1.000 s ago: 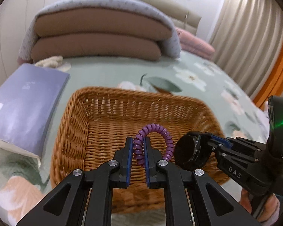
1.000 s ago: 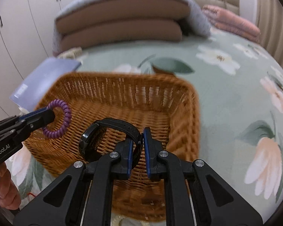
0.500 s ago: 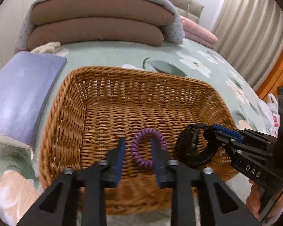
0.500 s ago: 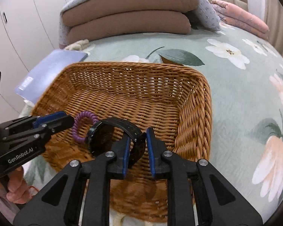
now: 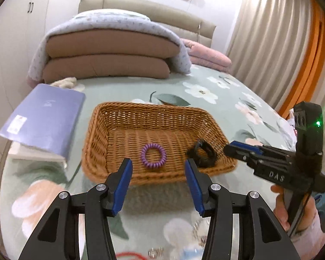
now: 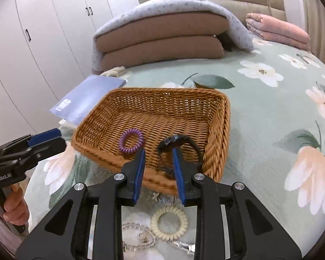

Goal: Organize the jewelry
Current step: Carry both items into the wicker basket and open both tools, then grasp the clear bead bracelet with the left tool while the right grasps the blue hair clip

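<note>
Jewelry status: purple coil band (image 5: pixel 153 158) lies flat on the basket floor near the front wall, black watch (image 5: pixel 202 155) sits at the basket's front right corner, strap looped up, close to the wall. Wicker basket (image 6: pixel 218 130) rests on the bed. Left gripper (image 5: pixel 158 186) has just been opening; fingers (image 5: pixel 123 186) stand wide apart with nothing between them, pulled back clear of the rim. Right gripper (image 6: pixel 158 173) has also just been opening, but less far; its fingers (image 6: pixel 138 173) are parted with a narrower gap, and the watch shows through that gap, no pad pressing on it as far as I can tell. Risks: watch strap is tall and springy, so a careless retreat could hook it and drag it over the low front wall. Basket is light and on soft bedding, so any nudge to the rim likely slides or tips it. Still to pick, on the bed in front of the basket: cream coil band (image 6: pixel 169 222), clear bead bracelet (image 6: pixel 138 236), small silvery pieces; beads are glassy and may slip from the pads, and the quilt gives under a downward press, so a shallow grasp could miss or pinch fabric. Room: floral green bedspread (image 6: pixel 270 112), folded brown bedding (image 5: pixel 108 56) under a grey quilt at the headboard, pink blanket, blue folder (image 5: pixel 43 125) left of the basket, white wardrobes, beige and orange curtains.
</note>
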{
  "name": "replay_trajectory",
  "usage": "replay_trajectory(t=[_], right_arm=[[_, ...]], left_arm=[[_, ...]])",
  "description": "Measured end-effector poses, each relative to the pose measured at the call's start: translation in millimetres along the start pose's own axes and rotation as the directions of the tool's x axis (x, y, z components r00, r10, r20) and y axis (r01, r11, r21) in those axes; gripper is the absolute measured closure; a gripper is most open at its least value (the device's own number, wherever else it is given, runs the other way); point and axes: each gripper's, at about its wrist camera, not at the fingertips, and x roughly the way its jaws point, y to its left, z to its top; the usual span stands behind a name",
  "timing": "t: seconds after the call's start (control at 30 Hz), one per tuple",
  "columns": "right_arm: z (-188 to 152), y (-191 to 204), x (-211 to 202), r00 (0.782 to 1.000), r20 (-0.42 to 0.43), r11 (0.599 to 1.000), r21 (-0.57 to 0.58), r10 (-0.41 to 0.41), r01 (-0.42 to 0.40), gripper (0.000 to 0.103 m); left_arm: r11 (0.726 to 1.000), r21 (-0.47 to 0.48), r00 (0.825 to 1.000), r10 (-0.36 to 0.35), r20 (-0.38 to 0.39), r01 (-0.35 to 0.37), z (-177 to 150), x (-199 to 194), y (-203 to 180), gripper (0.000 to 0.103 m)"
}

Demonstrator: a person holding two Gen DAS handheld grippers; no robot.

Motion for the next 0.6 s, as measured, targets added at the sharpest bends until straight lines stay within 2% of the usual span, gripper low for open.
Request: replay_trajectory(t=[0.1, 0.2, 0.23, 0.27, 0.33, 0.4, 0.6], right_arm=[[-9, 4, -29, 0.999, 0.034, 1.0, -0.003, 0.011, -0.011, 0.078], [-25, 7, -65, 0.994, 0.105, 1.0, -0.004, 0.012, -0.012, 0.077], [-32, 10, -79, 0.991, 0.137, 1.0, -0.011, 0.01, -0.009, 0.067], [-40, 12, -92, 0.986, 0.164, 1.0, -0.017, 0.004, -0.002, 0.035], [-59, 17, -117, 0.972, 0.236, 1.0, -0.011, -0.017, 0.02, 0.0], [-79, 21, -142, 0.948, 0.319, 1.0, -0.017, -0.009, 0.015, 0.0], [-121, 20, -157, 0.958, 0.275, 0.995, -0.026, -0.085, 0.095, 0.0]], left_arm=[[1.0, -0.006, 1.0, 0.0, 0.013, 0.0, -15, -24, -2, 0.05], [1.0, -0.014, 1.0, -0.005, 0.027, 0.006, -33, -45, -1, 0.048], [1.0, -0.017, 0.999, -0.006, 0.033, 0.007, -42, -54, -1, 0.044], [1.0, -0.022, 0.999, -0.005, 0.04, 0.006, -50, -62, -1, 0.041], [0.999, -0.038, 0.999, -0.004, 0.052, 0.006, -65, -75, 2, 0.03], [0.998, -0.056, 0.998, -0.002, 0.055, 0.005, -83, -87, 5, 0.028], [0.993, -0.114, 1.0, 0.011, 0.024, -0.008, -125, -102, 15, 0.028]])
